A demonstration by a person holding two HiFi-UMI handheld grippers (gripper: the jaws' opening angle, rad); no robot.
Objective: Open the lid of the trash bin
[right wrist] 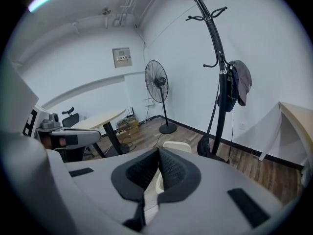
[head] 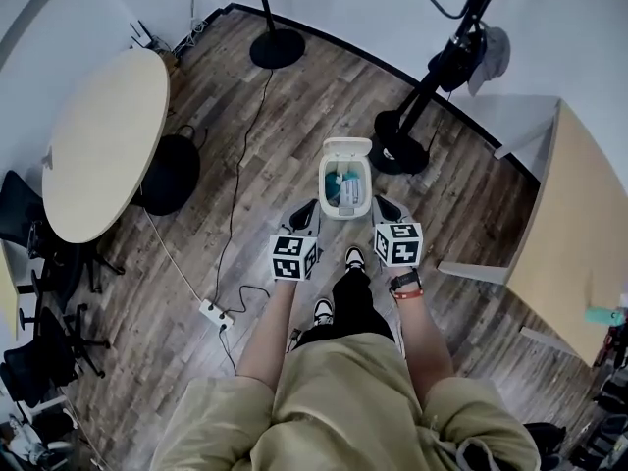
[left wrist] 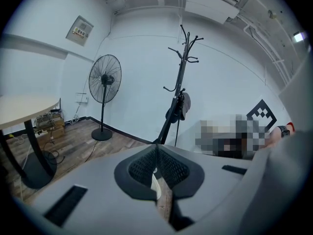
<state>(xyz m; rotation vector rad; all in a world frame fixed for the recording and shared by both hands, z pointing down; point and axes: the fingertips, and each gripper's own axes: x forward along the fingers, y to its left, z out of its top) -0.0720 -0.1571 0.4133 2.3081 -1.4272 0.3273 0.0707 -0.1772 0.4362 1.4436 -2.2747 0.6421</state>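
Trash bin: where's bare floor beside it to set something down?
Bare wood floor lies left of the trash bin, out to the black cable. Another patch lies right of it, toward the desk. Crowded: the coat stand base sits close behind its right, and the person's shoes fill the near side.

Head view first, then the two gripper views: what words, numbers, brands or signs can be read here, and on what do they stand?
Nothing here reads as legible text.
Plaque on the wall: it carries print, too small and blurred to read.
Left cube and right cube: black-and-white square patterns only, no letters or numbers.
Paper in the bin: faint marks, too small to read.
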